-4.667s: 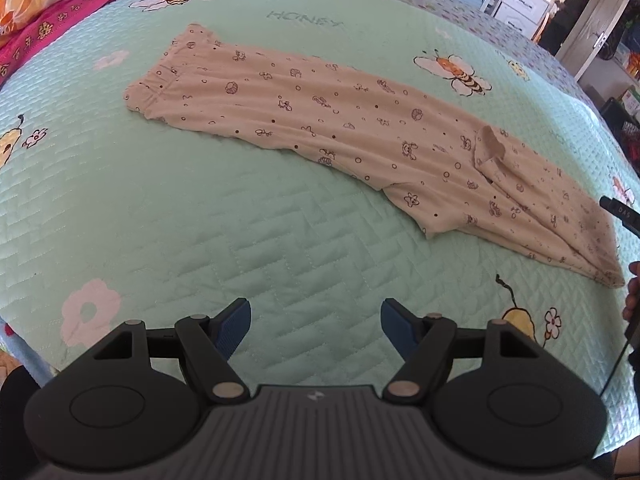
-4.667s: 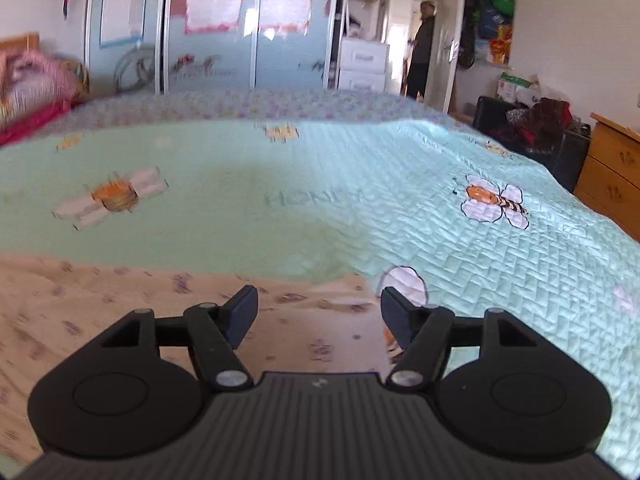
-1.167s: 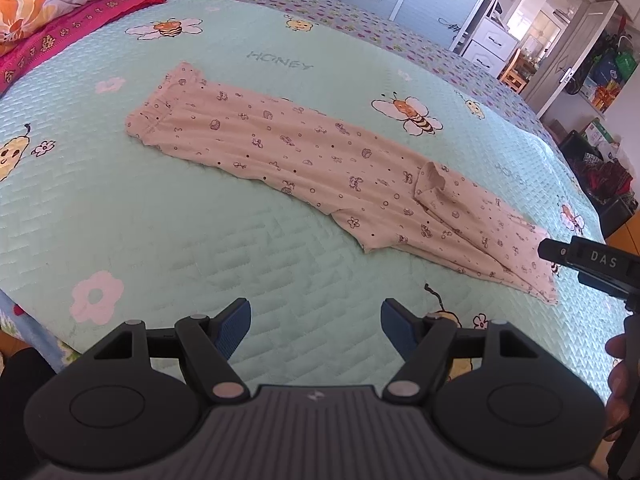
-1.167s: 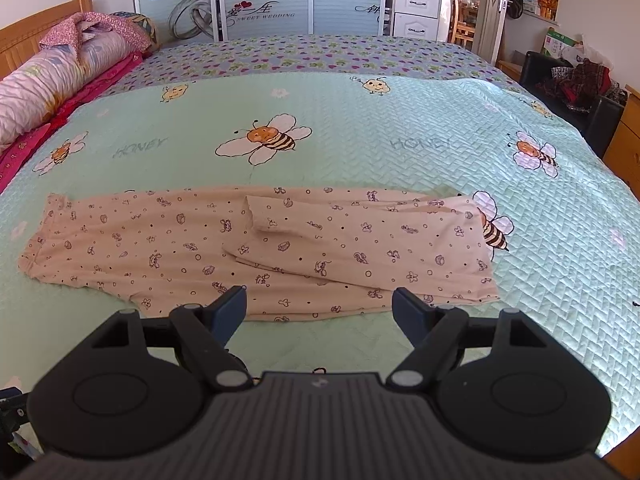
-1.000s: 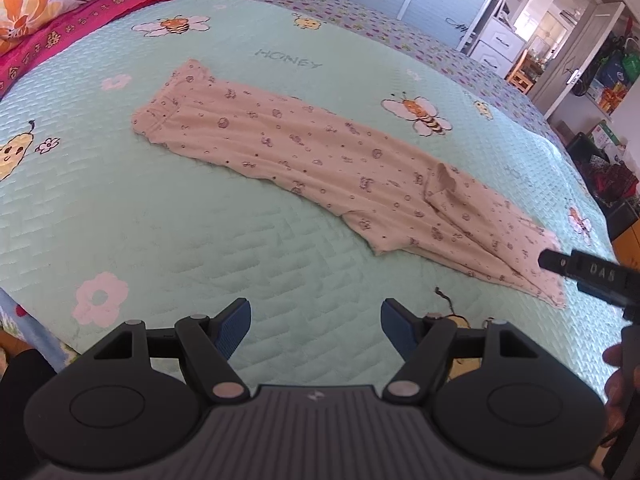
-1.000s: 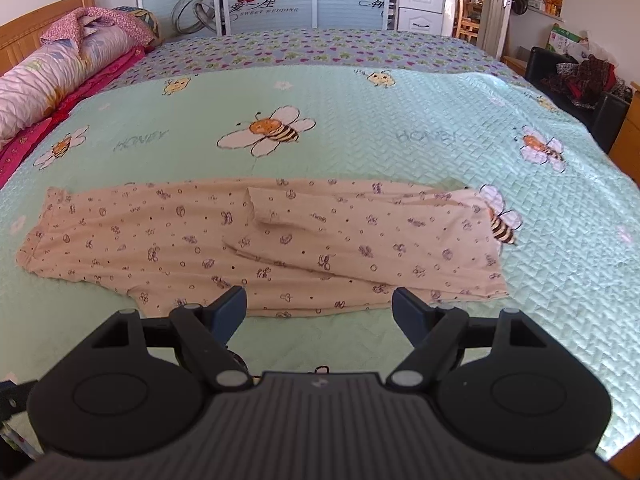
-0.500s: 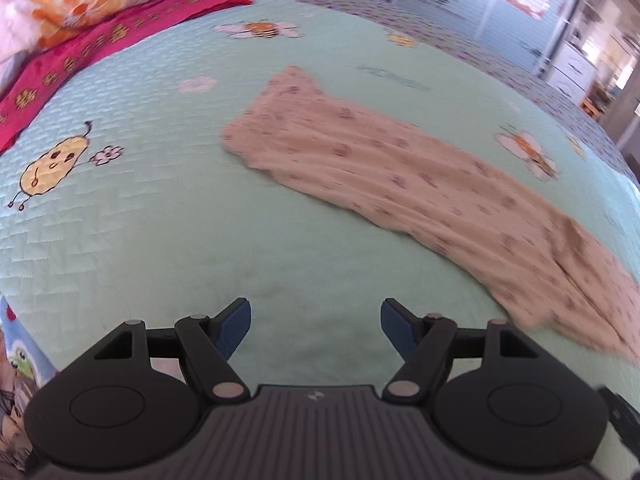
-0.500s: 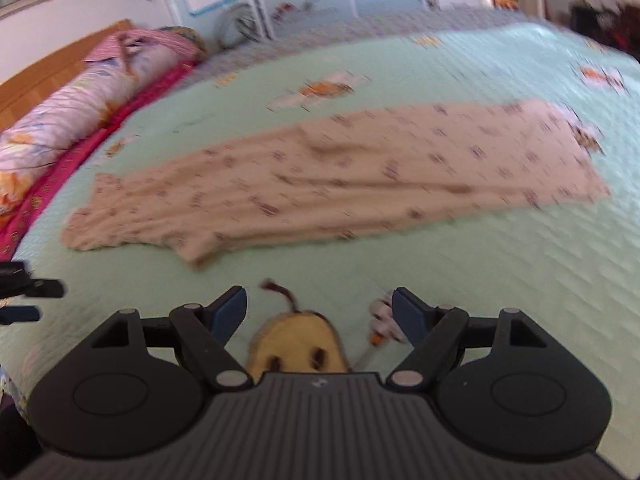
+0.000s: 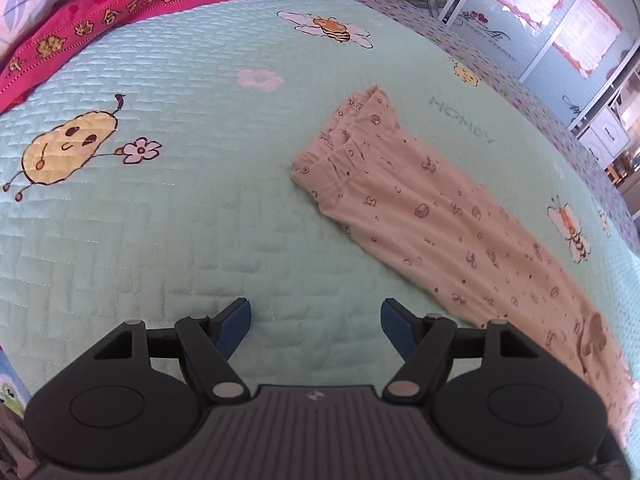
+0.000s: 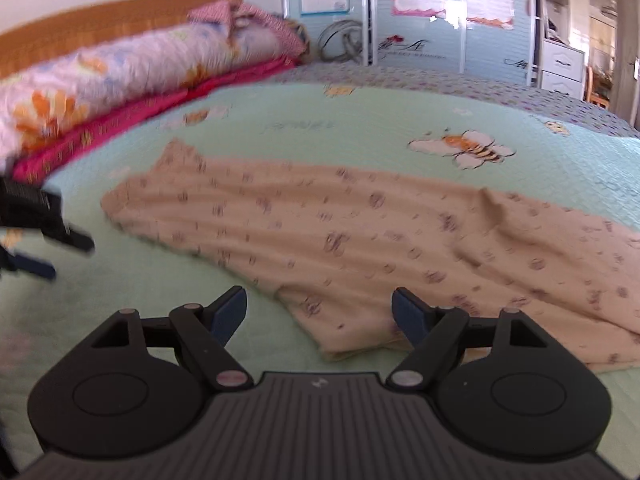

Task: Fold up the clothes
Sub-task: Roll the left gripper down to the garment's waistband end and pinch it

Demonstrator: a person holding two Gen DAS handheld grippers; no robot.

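Beige patterned pants [image 9: 448, 224] lie flat, folded lengthwise, on the green quilted bed cover [image 9: 160, 240]. The waistband [image 9: 340, 148] points to the far left. My left gripper [image 9: 316, 324] is open and empty, low over the cover, short of the waistband end. In the right wrist view the pants [image 10: 360, 232] stretch from left to right. My right gripper [image 10: 320, 316] is open and empty, just above the near edge of the pants at the crotch corner [image 10: 340, 344]. The left gripper [image 10: 44, 220] shows at the left edge of that view.
A pink blanket [image 9: 120, 12] and rolled floral bedding [image 10: 120, 68] lie along the wooden headboard [image 10: 100, 20]. Wardrobe doors [image 10: 420, 12] and a white drawer unit [image 10: 564, 64] stand beyond the bed. The cover carries bee and pear prints.
Both grippers swung left and came lower and closer to the bed. The left one now faces the waistband end; the right one has reached the near edge of the pants. Both stay open.
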